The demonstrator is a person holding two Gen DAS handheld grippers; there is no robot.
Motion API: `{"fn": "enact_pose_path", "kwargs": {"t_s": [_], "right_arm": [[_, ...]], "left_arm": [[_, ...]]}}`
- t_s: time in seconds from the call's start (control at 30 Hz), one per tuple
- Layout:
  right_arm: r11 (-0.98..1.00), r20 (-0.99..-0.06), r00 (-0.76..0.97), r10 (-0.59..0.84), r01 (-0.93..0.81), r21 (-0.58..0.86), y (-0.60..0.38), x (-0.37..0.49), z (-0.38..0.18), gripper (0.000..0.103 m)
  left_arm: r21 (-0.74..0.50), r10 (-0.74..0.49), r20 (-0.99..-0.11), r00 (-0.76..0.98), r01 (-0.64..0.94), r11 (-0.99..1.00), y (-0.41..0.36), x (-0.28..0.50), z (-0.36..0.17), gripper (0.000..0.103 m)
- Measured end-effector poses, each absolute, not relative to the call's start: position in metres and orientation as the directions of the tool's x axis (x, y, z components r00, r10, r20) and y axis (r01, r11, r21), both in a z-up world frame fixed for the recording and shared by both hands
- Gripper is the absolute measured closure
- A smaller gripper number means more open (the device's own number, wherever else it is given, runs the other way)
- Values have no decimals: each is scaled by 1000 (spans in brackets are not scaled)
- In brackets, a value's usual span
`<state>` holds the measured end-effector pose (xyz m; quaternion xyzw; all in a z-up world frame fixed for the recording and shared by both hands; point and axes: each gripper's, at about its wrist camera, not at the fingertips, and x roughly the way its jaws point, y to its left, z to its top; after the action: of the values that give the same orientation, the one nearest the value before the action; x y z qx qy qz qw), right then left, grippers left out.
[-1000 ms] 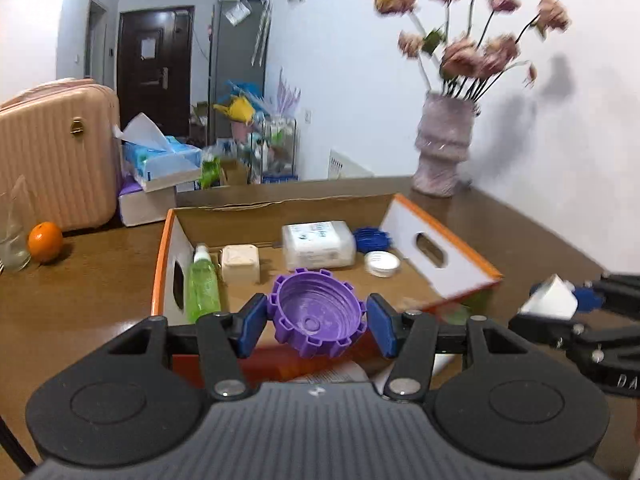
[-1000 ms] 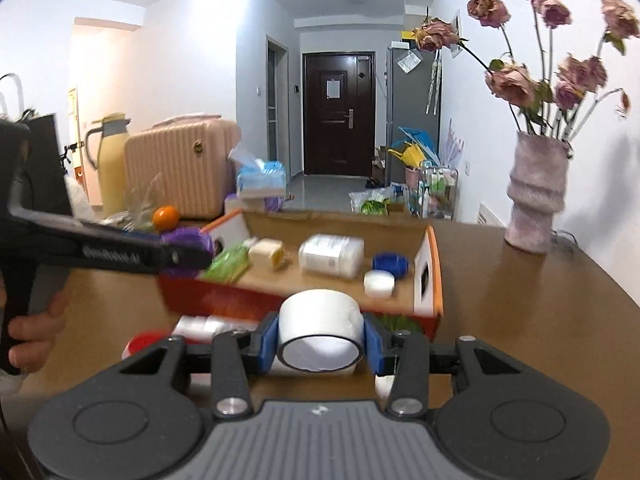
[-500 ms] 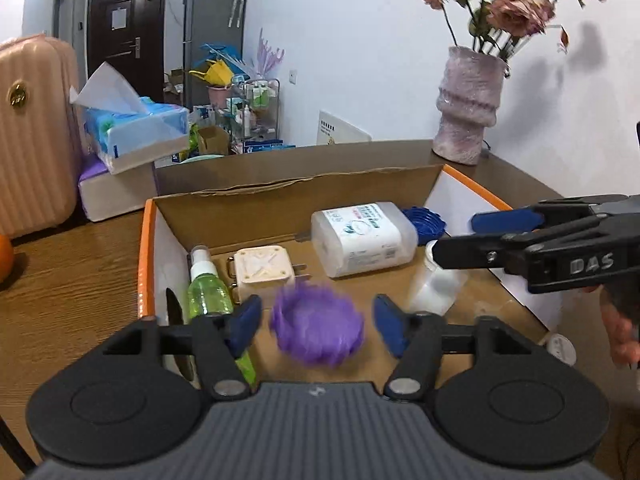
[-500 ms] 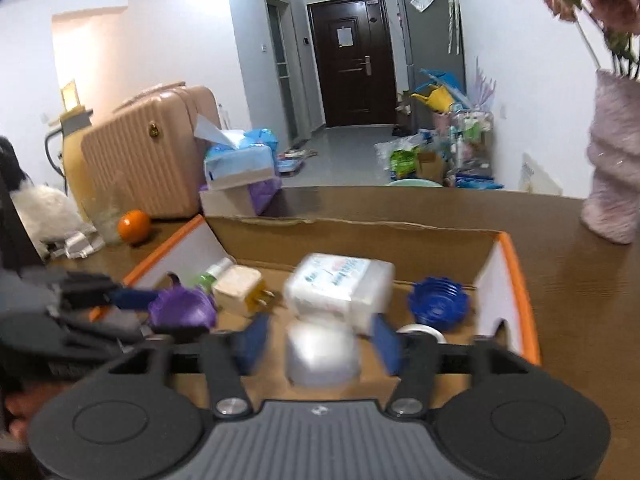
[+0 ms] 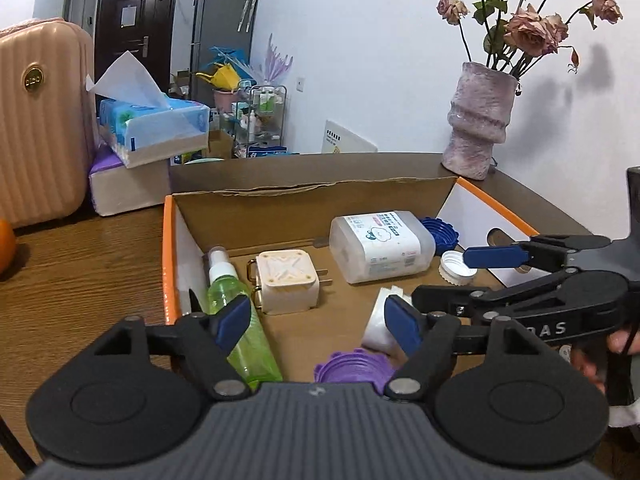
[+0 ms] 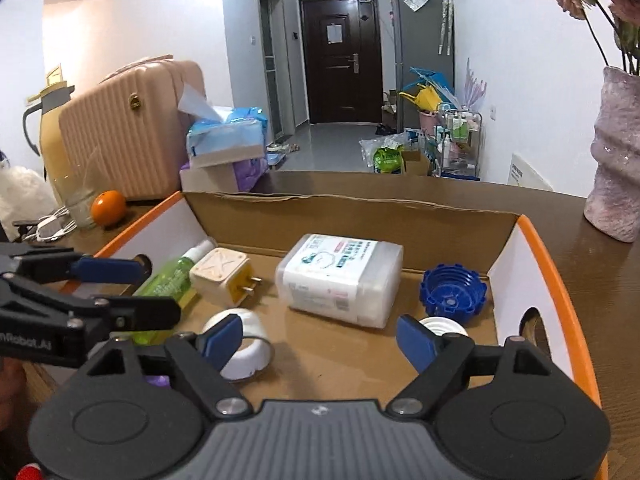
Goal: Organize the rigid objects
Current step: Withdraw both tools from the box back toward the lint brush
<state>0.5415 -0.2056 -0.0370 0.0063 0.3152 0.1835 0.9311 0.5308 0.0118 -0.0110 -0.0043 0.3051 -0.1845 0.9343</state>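
An open cardboard box with an orange rim (image 5: 168,240) (image 6: 540,240) holds a green spray bottle (image 5: 236,320) (image 6: 168,284), a cream plug adapter (image 5: 286,280) (image 6: 224,276), a clear wipes box (image 5: 380,246) (image 6: 340,276), a blue cap (image 5: 440,232) (image 6: 452,292) and a white cap (image 5: 454,268) (image 6: 440,326). The purple cap (image 5: 352,368) lies on the box floor below my open left gripper (image 5: 320,322). The white tape roll (image 5: 378,326) (image 6: 246,342) lies in the box beside my open right gripper (image 6: 318,340).
A pink vase of roses (image 5: 480,120) (image 6: 616,160) stands at the back right of the wooden table (image 5: 80,272). Tissue packs (image 5: 152,128) (image 6: 224,140), a pink suitcase (image 5: 36,120) (image 6: 132,128) and an orange (image 6: 108,208) stand at the back left.
Both grippers moved over the box and opened. The left one let go of the purple cap and the right one let go of the white tape roll; both things now lie in the box.
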Motion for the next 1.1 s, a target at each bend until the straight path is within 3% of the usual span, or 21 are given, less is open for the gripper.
{"fn": "enact_pose_path", "kwargs": {"t_s": [0.23, 0.4, 0.6, 0.67, 0.83, 1.1], "right_arm": [[945, -559, 771, 305, -318, 77, -220, 508, 0, 19], [951, -523, 801, 292, -304, 65, -238, 471, 35, 19], [958, -457, 848, 269, -286, 32, -252, 415, 71, 13], [961, -413, 874, 256, -278, 9, -255, 395, 78, 11], [970, -304, 931, 205, -235, -66, -254, 352, 77, 3], [974, -248, 947, 202, -222, -55, -254, 300, 72, 2]], "left_arm": [[-166, -336, -570, 750, 296, 941, 21, 512, 9, 25], [-133, -305, -536, 787, 278, 951, 27, 477, 43, 24], [-99, -274, -453, 848, 258, 961, 30, 420, 90, 16], [-87, -244, -401, 883, 228, 970, 31, 400, 100, 1], [-39, -171, -302, 938, 167, 985, 25, 354, 102, 0], [7, -142, -202, 969, 147, 989, 13, 282, 97, 0]]}}
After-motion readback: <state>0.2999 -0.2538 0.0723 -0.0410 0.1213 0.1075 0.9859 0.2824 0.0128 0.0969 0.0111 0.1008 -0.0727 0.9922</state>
